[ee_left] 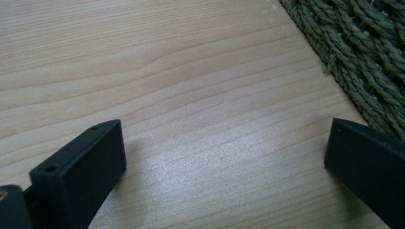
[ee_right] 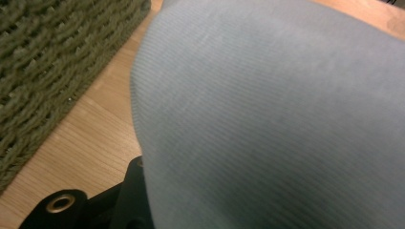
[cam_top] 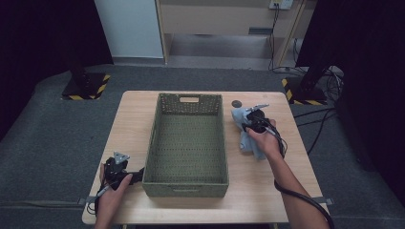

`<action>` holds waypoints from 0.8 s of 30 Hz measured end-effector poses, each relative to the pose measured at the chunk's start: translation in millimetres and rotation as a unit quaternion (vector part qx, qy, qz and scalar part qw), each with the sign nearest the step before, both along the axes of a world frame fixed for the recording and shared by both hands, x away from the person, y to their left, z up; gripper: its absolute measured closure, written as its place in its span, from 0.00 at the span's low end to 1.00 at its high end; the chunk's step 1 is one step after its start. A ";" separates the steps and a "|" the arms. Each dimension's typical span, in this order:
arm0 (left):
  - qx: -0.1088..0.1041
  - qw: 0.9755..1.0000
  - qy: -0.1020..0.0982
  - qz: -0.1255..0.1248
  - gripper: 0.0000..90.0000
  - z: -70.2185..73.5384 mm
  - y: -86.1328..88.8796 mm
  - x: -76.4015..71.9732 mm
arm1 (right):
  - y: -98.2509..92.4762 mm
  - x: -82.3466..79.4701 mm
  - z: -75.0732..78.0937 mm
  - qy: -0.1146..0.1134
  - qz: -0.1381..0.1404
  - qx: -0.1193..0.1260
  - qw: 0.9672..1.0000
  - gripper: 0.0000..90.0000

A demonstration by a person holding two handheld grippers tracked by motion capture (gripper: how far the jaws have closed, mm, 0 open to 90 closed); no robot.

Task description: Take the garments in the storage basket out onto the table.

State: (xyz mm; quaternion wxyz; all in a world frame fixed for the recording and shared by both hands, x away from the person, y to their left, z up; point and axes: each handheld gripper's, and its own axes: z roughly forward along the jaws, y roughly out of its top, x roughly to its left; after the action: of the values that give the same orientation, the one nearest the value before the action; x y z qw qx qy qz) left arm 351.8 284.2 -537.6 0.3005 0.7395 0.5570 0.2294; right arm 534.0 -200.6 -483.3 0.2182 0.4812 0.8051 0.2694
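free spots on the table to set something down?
Bare wood left of the basket, beyond the left gripper. Also the near-right corner, past the right forearm. Inside the basket is free. Crowded: right of the basket, where the right gripper meets the grey cloth.

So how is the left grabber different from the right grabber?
The left gripper has its jaws wide apart over bare table, while the right gripper is at the grey-blue cloth, which covers its jaws. The left sits beside the green basket's near corner; the right is by its far right side. Both are black and hand-held.
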 end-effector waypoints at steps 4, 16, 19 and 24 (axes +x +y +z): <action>0.000 1.000 0.000 0.000 0.00 0.0 0.0 0.0 | -0.7 0.8 -4.3 0.003 -0.002 0.000 1.000 0.67; 0.000 1.000 0.000 0.000 0.00 0.0 0.0 0.0 | -3.3 1.3 -9.3 0.012 -0.004 -0.002 1.000 0.66; 0.000 1.000 0.000 0.000 0.00 0.0 0.0 0.0 | -2.4 1.3 -11.4 0.014 -0.003 -0.003 1.000 0.65; 0.000 1.000 0.000 0.000 0.00 0.0 0.0 0.0 | 0.0 2.3 -14.3 0.015 -0.003 -0.002 1.000 0.65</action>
State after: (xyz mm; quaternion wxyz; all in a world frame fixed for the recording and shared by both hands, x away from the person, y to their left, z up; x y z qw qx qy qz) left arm 351.8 284.2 -537.6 0.3005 0.7395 0.5570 0.2294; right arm 536.3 -200.7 -497.6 0.2082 0.4870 0.8075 0.2596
